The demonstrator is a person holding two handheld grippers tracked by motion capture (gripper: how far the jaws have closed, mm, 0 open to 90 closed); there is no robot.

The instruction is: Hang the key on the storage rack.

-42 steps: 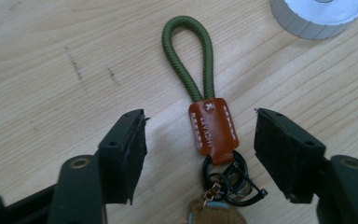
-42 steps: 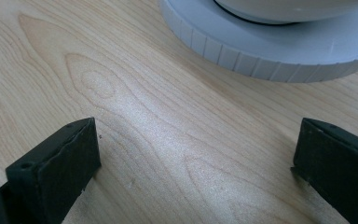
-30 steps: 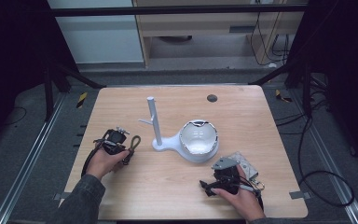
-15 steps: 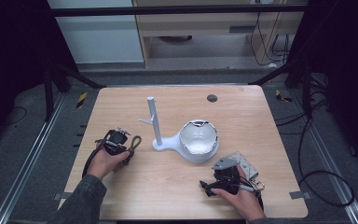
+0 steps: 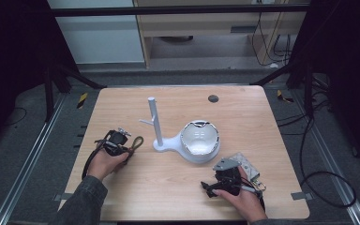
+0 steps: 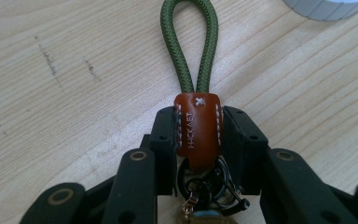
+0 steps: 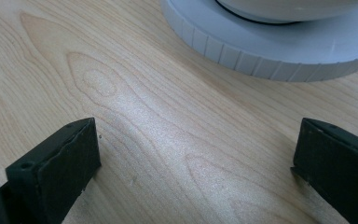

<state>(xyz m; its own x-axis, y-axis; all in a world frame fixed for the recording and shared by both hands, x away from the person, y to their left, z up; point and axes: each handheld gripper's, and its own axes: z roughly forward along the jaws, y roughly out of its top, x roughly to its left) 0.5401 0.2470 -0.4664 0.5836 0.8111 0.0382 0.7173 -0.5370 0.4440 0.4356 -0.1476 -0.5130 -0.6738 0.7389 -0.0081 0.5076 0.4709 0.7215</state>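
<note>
Keychain (image 6: pixel 197 130) in left gripper (image 6: pixel 198 140) (clamped)

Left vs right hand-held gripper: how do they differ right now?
The left hand-held gripper has just closed and clamps the keychain by its brown leather tab; the right hand-held gripper stands wide open with nothing between its jaws. Left points at the white stand, right at the bowl base. Both sit low over the table.
</note>
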